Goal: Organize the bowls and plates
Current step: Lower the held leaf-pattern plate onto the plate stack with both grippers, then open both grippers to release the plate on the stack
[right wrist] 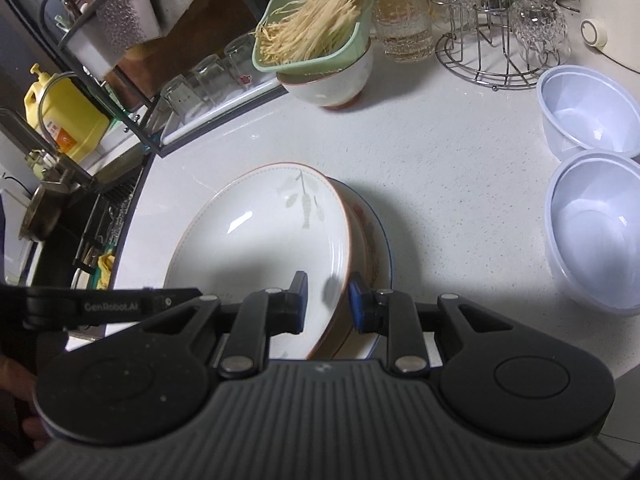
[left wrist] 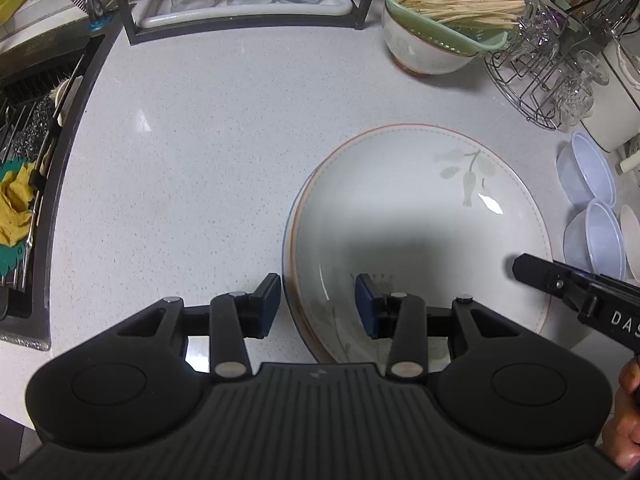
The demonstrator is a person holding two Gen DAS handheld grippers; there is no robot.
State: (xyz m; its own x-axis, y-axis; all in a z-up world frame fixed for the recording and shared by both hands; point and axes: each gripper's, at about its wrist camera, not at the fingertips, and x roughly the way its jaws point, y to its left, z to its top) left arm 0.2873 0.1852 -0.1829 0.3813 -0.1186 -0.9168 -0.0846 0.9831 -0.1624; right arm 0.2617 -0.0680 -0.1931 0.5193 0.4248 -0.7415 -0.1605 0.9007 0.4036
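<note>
A deep white plate with a leaf print tops a stack of plates; a blue-rimmed plate lies at the bottom. My left gripper straddles the top plate's left rim, outer pad against the edge and inner pad inside the plate, shut on it. My right gripper is shut on the same plate's right rim, one pad inside and one under the wall. That side sits raised above the lower plates. The right gripper also shows in the left wrist view.
Two translucent plastic bowls stand right of the stack. A white bowl holding a green strainer of noodles is at the back, beside a wire glass rack. A black rack with glasses and the sink lie left.
</note>
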